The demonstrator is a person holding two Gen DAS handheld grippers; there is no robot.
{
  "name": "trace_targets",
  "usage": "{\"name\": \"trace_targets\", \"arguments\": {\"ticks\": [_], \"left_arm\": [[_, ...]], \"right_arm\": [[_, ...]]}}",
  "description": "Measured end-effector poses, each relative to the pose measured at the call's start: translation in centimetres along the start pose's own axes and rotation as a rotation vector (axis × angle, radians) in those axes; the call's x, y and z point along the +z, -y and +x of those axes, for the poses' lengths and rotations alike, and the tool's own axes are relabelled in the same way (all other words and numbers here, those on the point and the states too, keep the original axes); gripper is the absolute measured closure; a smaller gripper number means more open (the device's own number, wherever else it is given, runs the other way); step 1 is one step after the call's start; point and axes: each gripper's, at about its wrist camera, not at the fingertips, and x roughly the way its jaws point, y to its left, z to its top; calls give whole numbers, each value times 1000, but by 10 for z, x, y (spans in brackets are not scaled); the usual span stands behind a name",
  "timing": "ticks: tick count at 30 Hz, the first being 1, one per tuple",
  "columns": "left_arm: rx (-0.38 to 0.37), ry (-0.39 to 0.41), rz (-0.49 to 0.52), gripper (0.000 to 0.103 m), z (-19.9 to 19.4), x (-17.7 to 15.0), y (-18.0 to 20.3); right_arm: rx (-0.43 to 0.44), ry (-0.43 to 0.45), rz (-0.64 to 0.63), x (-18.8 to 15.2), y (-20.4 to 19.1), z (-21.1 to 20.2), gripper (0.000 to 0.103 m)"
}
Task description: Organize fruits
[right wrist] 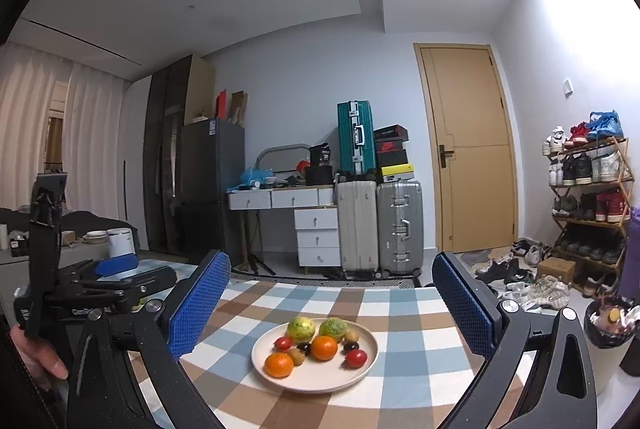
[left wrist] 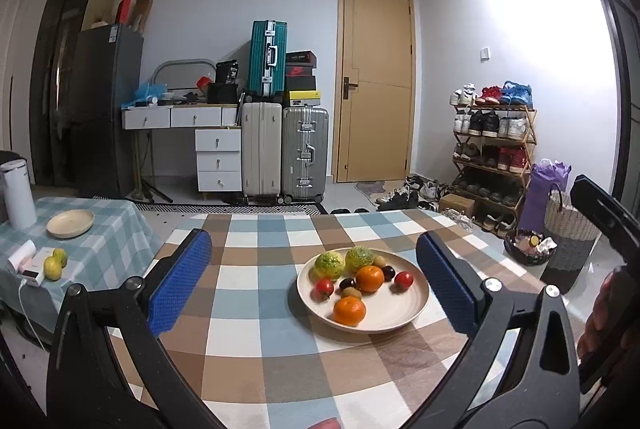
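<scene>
A cream plate (left wrist: 396, 317) (right wrist: 312, 379) sits on the checked table (left wrist: 260, 309) (right wrist: 400, 361) and holds two oranges (left wrist: 349, 310) (right wrist: 279, 365), two green-yellow fruits (left wrist: 329, 265) (right wrist: 300, 328), red tomatoes (left wrist: 403, 279) (right wrist: 356, 357), dark plums and kiwis. My left gripper (left wrist: 316, 287) hangs open above the near side of the table, the plate lying between its blue pads (left wrist: 180, 285). My right gripper (right wrist: 332, 305) is open too, framing the plate from further back. Both hold nothing. The left gripper's body (right wrist: 100, 289) shows at the left of the right wrist view.
A second table with a green checked cloth (left wrist: 112, 241) stands to the left, carrying an empty cream plate (left wrist: 70, 223), two yellow-green fruits (left wrist: 54, 265), a white kettle (left wrist: 16, 195) and a small white device. Suitcases, drawers, a door, a shoe rack and baskets lie beyond.
</scene>
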Motion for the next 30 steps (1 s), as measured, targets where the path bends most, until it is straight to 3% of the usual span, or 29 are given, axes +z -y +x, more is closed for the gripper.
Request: {"name": "trace_targets", "arguments": {"ticks": [6, 13, 21, 25, 30], "left_arm": [[25, -5, -8, 1, 11, -27, -8], [46, -58, -15, 1, 33, -55, -19], [59, -81, 0, 1, 50, -73, -25], [68, -115, 23, 1, 60, -76, -20], [66, -111, 19, 1, 62, -77, -20]], "right_arm": [[-10, -48, 27, -21, 5, 3, 0], [-45, -133, -54, -49, 1, 22, 0], [-57, -156, -58, -69, 3, 33, 0], [-70, -216, -44, -74, 7, 45, 0], [-112, -352, 0, -85, 19, 71, 0]]}}
